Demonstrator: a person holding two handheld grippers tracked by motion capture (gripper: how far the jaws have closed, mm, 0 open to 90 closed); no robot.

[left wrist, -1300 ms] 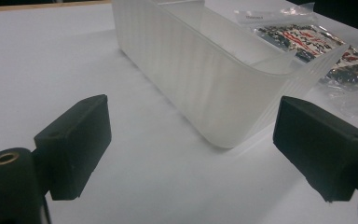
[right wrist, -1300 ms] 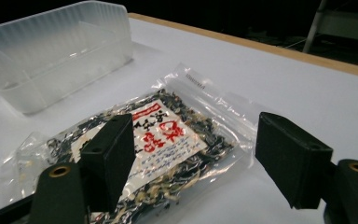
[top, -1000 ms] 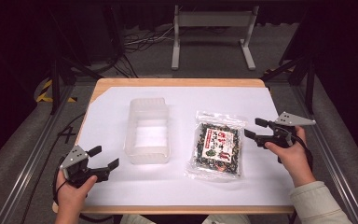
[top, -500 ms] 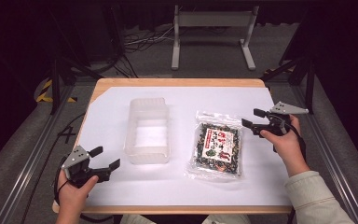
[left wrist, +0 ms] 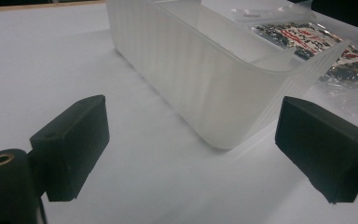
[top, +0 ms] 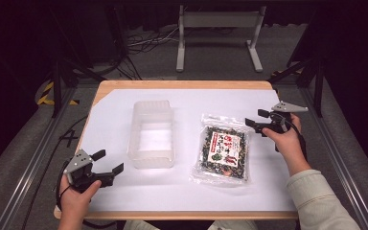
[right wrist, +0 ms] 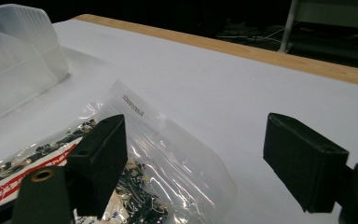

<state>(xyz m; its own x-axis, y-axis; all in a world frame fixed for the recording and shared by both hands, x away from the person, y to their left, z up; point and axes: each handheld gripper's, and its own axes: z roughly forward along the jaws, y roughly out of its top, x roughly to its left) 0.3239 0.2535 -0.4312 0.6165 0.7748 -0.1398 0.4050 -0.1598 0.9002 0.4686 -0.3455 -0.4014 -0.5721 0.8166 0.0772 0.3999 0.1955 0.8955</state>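
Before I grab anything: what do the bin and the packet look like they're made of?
The bin looks like translucent frosted plastic, semi-rigid: the table shows through it as a pale blur, and its walls are finely ribbed. The packet looks like thin clear glossy plastic film: it wrinkles, throws bright glints in the right gripper view, and dark flakes and a red printed label show through it. It is probably soft and slippery.

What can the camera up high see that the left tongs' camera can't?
High view alone: both hands, the right tongs open, the wooden table edge, the grey floor. Left gripper view alone: the ribbed near wall of the clear plastic box, close up, between the open left tongs. Both: that box, the clear seaweed snack bag, the white table cover.
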